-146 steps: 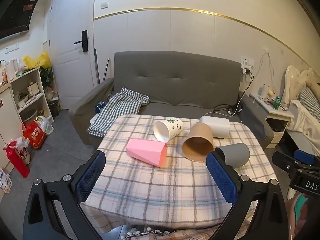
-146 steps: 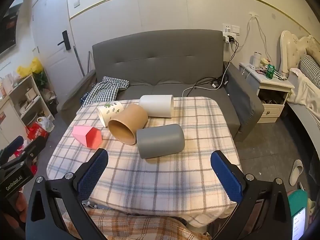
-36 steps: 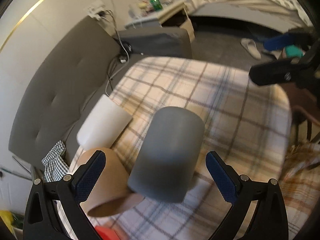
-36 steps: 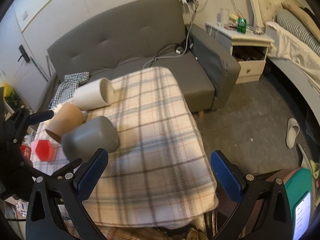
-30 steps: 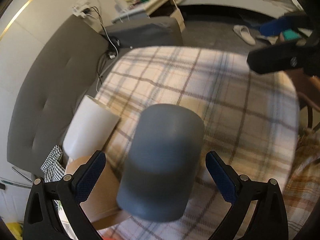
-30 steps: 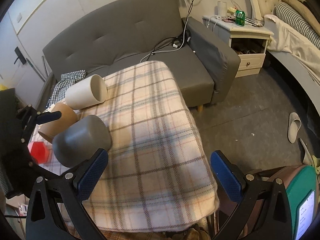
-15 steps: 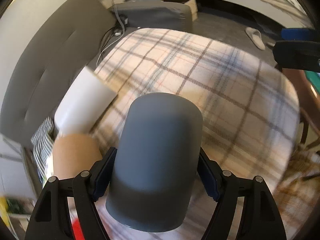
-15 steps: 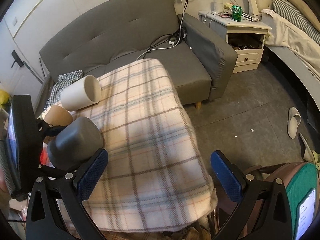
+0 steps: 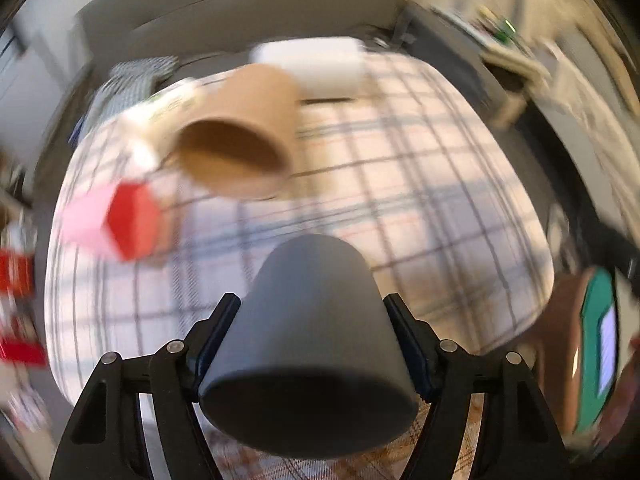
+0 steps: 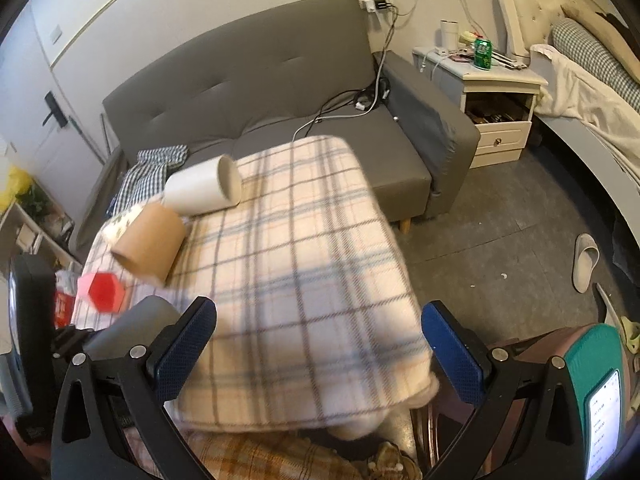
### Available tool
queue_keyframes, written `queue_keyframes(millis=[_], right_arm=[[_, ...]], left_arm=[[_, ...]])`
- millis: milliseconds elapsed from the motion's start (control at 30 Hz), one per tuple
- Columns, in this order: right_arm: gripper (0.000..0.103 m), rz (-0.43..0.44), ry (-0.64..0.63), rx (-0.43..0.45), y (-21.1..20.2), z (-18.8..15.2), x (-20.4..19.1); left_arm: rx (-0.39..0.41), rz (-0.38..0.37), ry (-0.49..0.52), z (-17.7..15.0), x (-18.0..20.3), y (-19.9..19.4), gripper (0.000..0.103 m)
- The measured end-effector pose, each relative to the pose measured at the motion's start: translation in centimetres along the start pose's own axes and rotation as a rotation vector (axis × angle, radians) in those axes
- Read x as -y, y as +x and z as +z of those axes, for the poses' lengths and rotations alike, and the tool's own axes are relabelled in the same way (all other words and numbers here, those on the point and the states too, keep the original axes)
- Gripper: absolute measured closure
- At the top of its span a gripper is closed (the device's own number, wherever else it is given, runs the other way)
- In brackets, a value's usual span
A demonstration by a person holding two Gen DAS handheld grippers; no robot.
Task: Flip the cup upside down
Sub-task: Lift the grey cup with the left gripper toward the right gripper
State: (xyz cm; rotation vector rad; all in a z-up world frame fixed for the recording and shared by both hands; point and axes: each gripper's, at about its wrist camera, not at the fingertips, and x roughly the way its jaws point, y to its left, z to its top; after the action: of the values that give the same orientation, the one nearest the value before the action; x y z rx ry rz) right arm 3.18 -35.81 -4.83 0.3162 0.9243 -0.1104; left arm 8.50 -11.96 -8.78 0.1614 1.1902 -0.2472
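My left gripper (image 9: pixel 310 344) is shut on the grey cup (image 9: pixel 310 332) and holds it above the plaid-covered table (image 9: pixel 420 208), closed base pointing away from me, open mouth toward the camera. The left wrist view is blurred by motion. In the right wrist view the grey cup (image 10: pixel 136 320) and the left gripper show at the lower left, off the table's front-left corner. My right gripper (image 10: pixel 320 344) is open and empty over the table's near edge (image 10: pixel 304 396).
A brown paper cup (image 9: pixel 236 140), a white cup (image 9: pixel 316 64), a printed white cup (image 9: pixel 160 116) and a pink cup (image 9: pixel 112 224) lie on their sides on the table. A grey sofa (image 10: pixel 260 92) stands behind, a nightstand (image 10: pixel 496 96) and bed at right.
My left gripper closed on the grey cup, lifted it off the table toward the front-left and swung round. The right gripper has barely moved.
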Motion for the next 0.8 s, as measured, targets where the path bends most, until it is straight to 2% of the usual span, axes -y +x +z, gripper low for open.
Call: queue_keyframes(millis=[100, 267, 467, 600, 667, 800], right_arm=[[0.000, 0.004, -0.060, -0.027, 0.1, -1.1, -1.9], [0.000, 0.016, -0.124, -0.056, 0.5, -2.3, -4.6], [0.000, 0.000, -0.152, -0.055, 0.3, -2.3, -6.0], [0.000, -0.024, -0.160, -0.056, 0.3, -1.9, -6.5], [0.000, -0.035, -0.164, -0.054, 0.1, -1.7, -6.8], [0.000, -0.028, -0.164, -0.051, -0.4, -1.4, -7.7]], left_arm=[[0.007, -0.006, -0.071, -0.6, -1.8, -0.2, 0.029], [0.005, -0.025, -0.071, -1.5, -2.8, -0.1, 0.029], [-0.027, -0.039, -0.067, -3.0, -3.2, 1.0, 0.029], [0.029, -0.072, -0.027, -3.1, -3.3, -0.1, 0.027], [0.051, -0.081, -0.014, -3.0, -3.4, -0.6, 0.020], [0.091, -0.088, 0.000, -2.7, -4.1, -2.2, 0.019]])
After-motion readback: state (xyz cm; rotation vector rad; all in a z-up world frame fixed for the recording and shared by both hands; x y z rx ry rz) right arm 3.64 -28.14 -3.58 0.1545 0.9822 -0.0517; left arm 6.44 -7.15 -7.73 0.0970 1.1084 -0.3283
